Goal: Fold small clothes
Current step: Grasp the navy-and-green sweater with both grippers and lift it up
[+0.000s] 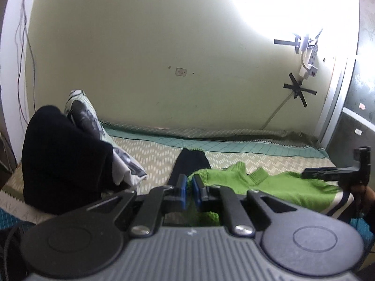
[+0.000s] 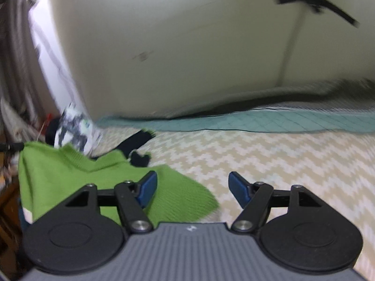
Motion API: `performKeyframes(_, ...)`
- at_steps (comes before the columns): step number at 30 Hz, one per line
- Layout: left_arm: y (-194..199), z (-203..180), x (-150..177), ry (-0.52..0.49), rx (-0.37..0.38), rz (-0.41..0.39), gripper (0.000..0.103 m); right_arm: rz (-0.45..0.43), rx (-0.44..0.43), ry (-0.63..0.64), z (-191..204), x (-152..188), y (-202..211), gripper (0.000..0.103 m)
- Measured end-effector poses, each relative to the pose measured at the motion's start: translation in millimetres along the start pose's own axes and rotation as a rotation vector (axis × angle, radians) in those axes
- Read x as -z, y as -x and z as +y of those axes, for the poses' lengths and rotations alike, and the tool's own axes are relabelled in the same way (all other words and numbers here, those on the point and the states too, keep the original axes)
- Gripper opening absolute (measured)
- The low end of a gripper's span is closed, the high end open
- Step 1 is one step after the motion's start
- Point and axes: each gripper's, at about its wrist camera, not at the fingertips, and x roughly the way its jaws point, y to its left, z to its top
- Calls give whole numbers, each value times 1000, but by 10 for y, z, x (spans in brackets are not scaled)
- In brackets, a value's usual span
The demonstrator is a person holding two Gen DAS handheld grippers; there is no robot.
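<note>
A green knit sweater (image 1: 269, 185) with a dark sleeve (image 1: 189, 161) lies spread on the bed. My left gripper (image 1: 189, 187) is shut on a fold of its green knit near that sleeve, and more green cloth shows beneath the fingers. In the right wrist view the sweater (image 2: 70, 175) fills the left side, its far corner raised toward the left gripper at the frame edge. My right gripper (image 2: 193, 188) is open. Its left pad (image 2: 147, 187) hovers over the sweater's near corner and its right pad (image 2: 239, 189) over bare sheet. That view is blurred.
The bed has a chevron sheet (image 2: 281, 159) with a teal border (image 1: 234, 146) against the wall. A black garment heap (image 1: 63, 154) and a grey-patterned cloth (image 1: 89, 117) sit at the left. A person's hand (image 1: 362, 193) holds the right gripper. A taped power strip (image 1: 310, 58) hangs on the wall.
</note>
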Motion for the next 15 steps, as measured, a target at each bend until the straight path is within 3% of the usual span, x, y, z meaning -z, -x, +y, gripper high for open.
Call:
performKeyframes(2,65,15,30,14,-3,-11,7,40,-19,38,20,-14,-198,66)
performKeyframes(3,94,24,35,16,-5,-15,7,57,-30,55,62,8,-282,57)
performKeyframes(4,136,19,35,14,-14,-27,5,82,-49,83,105,22,-362,41)
performKeyframes(5,172,-10,32,4,-31,-42,5,96,-53,107,135,56,-403,0)
performKeyframes(7,248,-16,-21,5,-24,-65,5,91,-41,94,166,38,-329,0)
performKeyframes(9,351,-32,-100,7,-1,-101,5,3,-3,111,174,-63,-64,0)
performKeyframes(12,540,-188,-276,-24,23,-172,5,-221,21,78,296,-366,661,0)
performKeyframes(15,848,-428,-522,-64,45,-311,5,-474,81,128,613,-605,1461,0)
